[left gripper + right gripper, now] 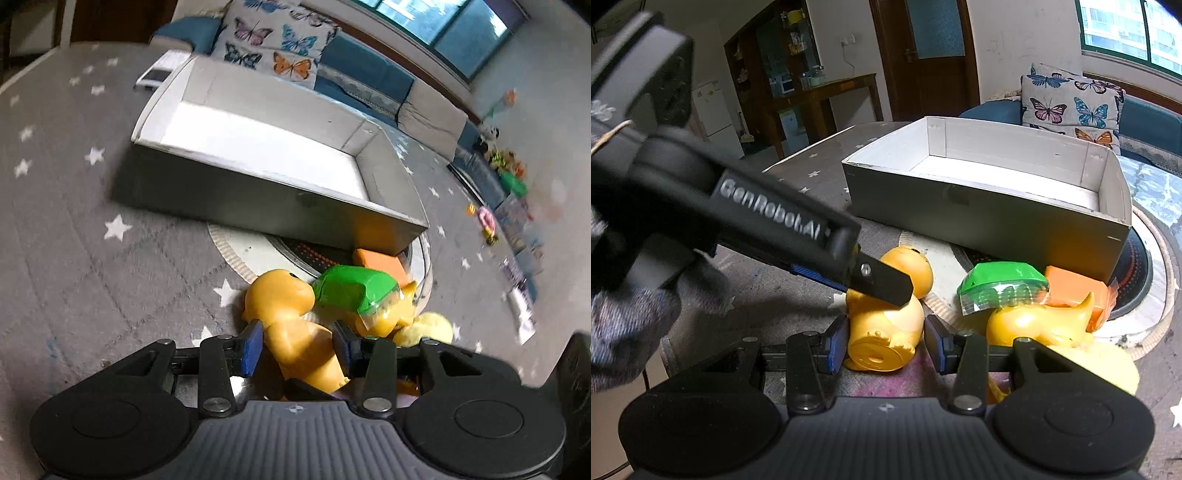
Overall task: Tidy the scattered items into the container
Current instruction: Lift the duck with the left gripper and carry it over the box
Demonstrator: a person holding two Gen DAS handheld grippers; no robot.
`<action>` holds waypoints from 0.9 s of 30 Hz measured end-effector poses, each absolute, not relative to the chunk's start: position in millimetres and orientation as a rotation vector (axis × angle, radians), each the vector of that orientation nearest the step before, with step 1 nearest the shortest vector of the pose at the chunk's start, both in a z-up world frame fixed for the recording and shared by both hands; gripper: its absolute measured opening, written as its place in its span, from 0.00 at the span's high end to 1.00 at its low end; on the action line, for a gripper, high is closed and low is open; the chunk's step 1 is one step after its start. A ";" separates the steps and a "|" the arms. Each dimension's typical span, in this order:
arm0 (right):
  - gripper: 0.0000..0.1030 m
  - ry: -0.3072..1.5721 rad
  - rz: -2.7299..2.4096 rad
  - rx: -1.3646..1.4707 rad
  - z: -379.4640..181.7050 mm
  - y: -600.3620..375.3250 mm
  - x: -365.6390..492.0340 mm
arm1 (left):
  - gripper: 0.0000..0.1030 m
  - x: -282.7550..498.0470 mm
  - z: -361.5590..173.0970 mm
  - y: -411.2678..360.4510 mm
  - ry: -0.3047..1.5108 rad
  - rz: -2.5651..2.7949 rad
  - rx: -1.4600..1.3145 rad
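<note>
Duck (295, 332) between left gripper (297, 350) pads, long axis toward camera | right gripper (886, 345) released, straddling base | box (388, 192) ahead

Dim room, window (439, 22) daylight, motion blur, fisheye-warped edges.

Grey star-print rug (74, 229), blue sofa (369, 70), butterfly cushion (1071, 103), dark wooden door (923, 55).

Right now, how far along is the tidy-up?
Nothing done: the white-lined cardboard box looks empty. In hand: both hand-held grippers, left and right, straddle the orange plastic duck, jaws open. Left: the duck, green-lidded packet, orange block, second orange toy, yellow plush.
</note>
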State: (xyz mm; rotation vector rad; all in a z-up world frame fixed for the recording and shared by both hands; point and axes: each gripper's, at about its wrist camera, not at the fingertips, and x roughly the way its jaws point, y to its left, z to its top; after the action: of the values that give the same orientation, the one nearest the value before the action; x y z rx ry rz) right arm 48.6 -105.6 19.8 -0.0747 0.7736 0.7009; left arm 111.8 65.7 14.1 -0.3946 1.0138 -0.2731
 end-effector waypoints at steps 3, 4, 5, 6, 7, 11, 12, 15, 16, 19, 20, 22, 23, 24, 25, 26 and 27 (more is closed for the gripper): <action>0.57 0.770 0.699 -0.086 21.0 -103.9 49.1 | 0.58 117.7 13.9 70.0 1.028 -0.271 -0.420; 0.57 0.770 0.699 -0.085 21.1 -103.8 49.5 | 0.58 120.0 13.7 71.5 1.030 -0.268 -0.427; 0.57 0.770 0.699 -0.084 21.3 -103.9 50.0 | 0.58 122.4 12.8 72.9 1.034 -0.264 -0.432; 0.57 0.770 0.698 -0.085 21.2 -103.6 50.1 | 0.58 124.8 11.6 74.2 1.038 -0.260 -0.437; 0.57 0.770 0.698 -0.087 21.2 -103.3 50.2 | 0.58 126.8 10.2 75.2 1.042 -0.255 -0.443; 0.57 0.767 0.695 -0.086 20.8 -103.0 50.1 | 0.56 130.9 5.0 78.2 1.048 -0.236 -0.474; 0.57 0.767 0.694 -0.083 20.8 -103.1 50.3 | 0.56 129.9 5.3 78.4 1.046 -0.233 -0.476; 0.57 0.768 0.698 -0.076 21.8 -104.1 49.7 | 0.57 125.0 8.2 79.0 1.038 -0.226 -0.476; 0.57 0.767 0.700 -0.074 22.7 -104.5 48.6 | 0.57 122.8 10.2 79.7 1.036 -0.225 -0.477; 0.57 0.747 0.710 -0.070 30.3 -106.6 43.7 | 0.57 116.5 21.2 81.6 1.021 -0.220 -0.482; 0.57 0.736 0.712 -0.067 34.0 -107.4 42.1 | 0.57 114.2 28.5 81.3 1.007 -0.220 -0.475; 0.57 0.704 0.715 -0.064 44.7 -109.6 40.3 | 0.57 112.1 45.7 79.5 0.967 -0.228 -0.454; 0.57 0.680 0.712 -0.065 52.1 -110.6 41.0 | 0.57 113.1 53.8 78.1 0.946 -0.234 -0.447; 0.57 0.657 0.707 -0.066 59.1 -112.0 42.2 | 0.57 115.4 61.2 76.6 0.927 -0.241 -0.442; 0.57 0.634 0.700 -0.067 65.8 -113.6 43.5 | 0.57 119.2 68.6 74.4 0.909 -0.250 -0.437; 0.57 0.616 0.694 -0.067 71.2 -115.3 46.0 | 0.57 124.3 75.8 72.1 0.892 -0.259 -0.433; 0.57 0.600 0.684 -0.069 76.1 -117.2 51.1 | 0.57 130.2 81.3 69.1 0.878 -0.265 -0.428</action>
State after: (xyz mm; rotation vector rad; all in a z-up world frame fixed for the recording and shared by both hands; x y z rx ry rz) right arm 51.1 -117.2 76.1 -0.0687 0.6003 0.6843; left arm 130.2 69.1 81.3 -0.4284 0.8781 -0.2650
